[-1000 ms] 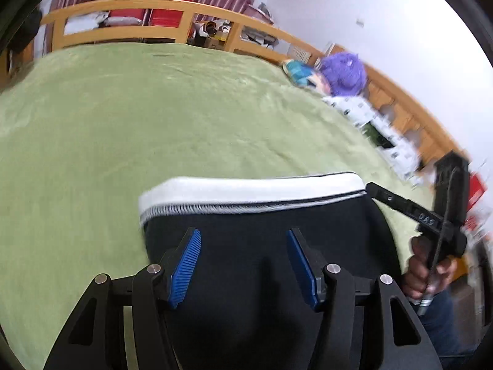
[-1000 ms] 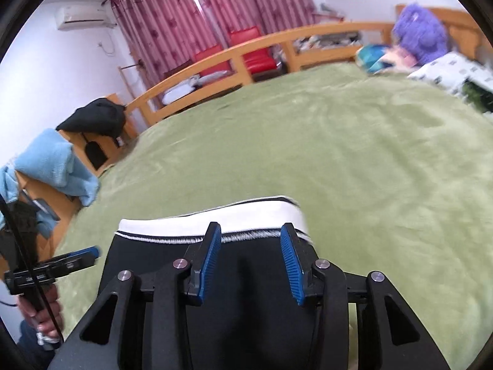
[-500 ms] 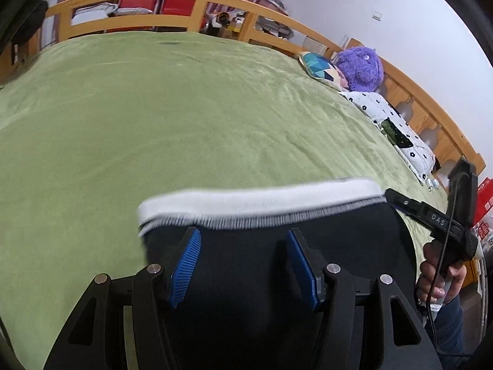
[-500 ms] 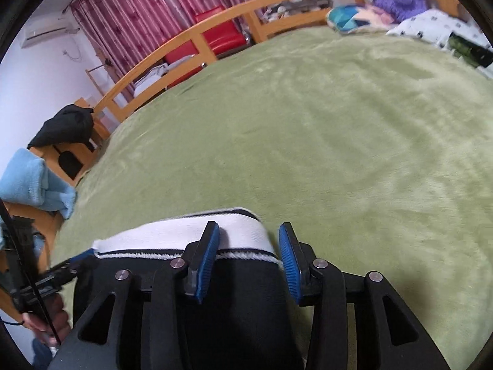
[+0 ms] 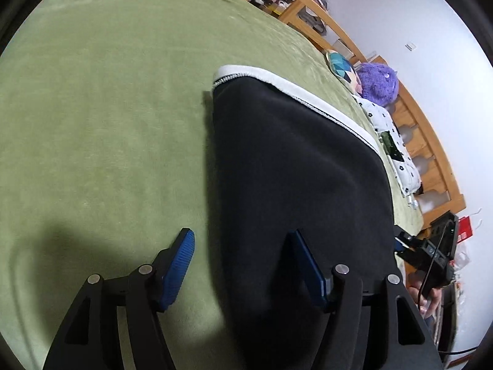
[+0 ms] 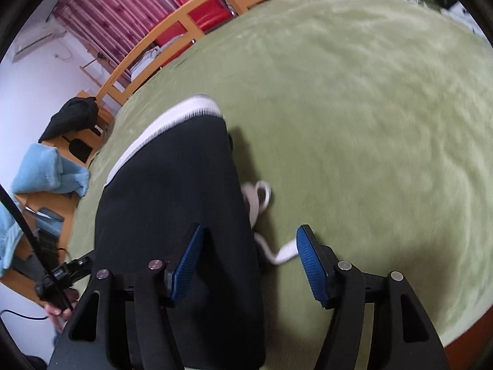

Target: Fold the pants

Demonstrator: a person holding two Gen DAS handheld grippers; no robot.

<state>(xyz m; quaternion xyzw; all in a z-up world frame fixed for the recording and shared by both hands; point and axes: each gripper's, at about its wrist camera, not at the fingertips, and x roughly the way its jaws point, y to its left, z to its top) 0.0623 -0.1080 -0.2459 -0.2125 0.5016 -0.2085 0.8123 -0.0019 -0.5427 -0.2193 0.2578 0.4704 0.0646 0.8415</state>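
Left wrist: green blanket under black pants; both hand-held grippers opening, empty.

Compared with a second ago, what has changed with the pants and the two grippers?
Both grippers let go: the left gripper and right gripper have their jaws opening, pads no longer pressing the black pants. The pants now lie flat on the green blanket, one side edge running between each gripper's fingers. A white drawstring has come into view. The white waistband remains at the far end.
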